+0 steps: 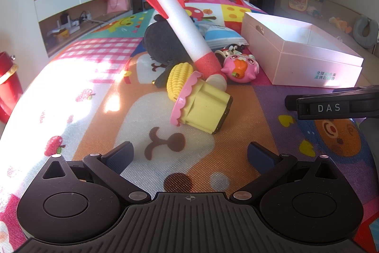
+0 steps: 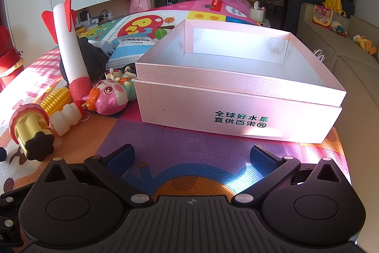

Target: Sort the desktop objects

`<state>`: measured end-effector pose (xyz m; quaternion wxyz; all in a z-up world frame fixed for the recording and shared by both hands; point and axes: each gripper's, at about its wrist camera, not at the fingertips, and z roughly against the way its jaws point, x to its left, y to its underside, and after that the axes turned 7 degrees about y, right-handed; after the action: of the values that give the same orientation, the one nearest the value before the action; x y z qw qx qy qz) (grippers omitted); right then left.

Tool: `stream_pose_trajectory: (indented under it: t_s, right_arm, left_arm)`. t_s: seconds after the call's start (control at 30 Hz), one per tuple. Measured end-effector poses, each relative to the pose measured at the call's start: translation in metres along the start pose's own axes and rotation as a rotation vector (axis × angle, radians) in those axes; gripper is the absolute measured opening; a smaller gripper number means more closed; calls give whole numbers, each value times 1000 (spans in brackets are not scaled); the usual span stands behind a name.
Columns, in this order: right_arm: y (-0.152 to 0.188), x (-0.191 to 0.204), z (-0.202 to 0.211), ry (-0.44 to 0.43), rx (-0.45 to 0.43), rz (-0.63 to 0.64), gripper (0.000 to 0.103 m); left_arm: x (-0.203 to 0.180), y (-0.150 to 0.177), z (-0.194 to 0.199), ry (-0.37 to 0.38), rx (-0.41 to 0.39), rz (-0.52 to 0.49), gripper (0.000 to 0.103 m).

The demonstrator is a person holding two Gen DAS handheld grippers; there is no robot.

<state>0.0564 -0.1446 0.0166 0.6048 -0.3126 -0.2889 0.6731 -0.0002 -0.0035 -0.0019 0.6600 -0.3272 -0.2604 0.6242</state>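
A pile of toys lies on the colourful mat: a yellow and pink cupcake toy (image 1: pixel 201 106), a yellow corn cob (image 1: pixel 178 80), a white foam rocket with red fins (image 1: pixel 180 23), a pink pig toy (image 1: pixel 240 68) and a black plush (image 1: pixel 163 42). An open, empty pink box (image 2: pixel 239 96) stands to their right. My left gripper (image 1: pixel 189 154) is open, just short of the cupcake toy. My right gripper (image 2: pixel 191 155) is open, in front of the box. The pig (image 2: pixel 110 96), rocket (image 2: pixel 71 49), corn (image 2: pixel 55 98) and cupcake toy (image 2: pixel 30 129) show left in the right wrist view.
A white bottle-shaped toy (image 2: pixel 65 117), a small black-and-white figure (image 2: pixel 119 75) and a blue-white packet (image 2: pixel 132 44) lie among the toys. The right gripper's body (image 1: pixel 331 106) shows at the right of the left wrist view. A beige sofa (image 2: pixel 350 51) stands right of the table.
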Motion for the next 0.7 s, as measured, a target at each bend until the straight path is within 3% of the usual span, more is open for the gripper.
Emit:
stream_pose_trajectory:
  t_s: [0.7]
  right_arm:
    - [0, 2, 0, 3, 0, 3, 103]
  left_arm:
    - [0, 0, 1, -1, 0, -2, 103]
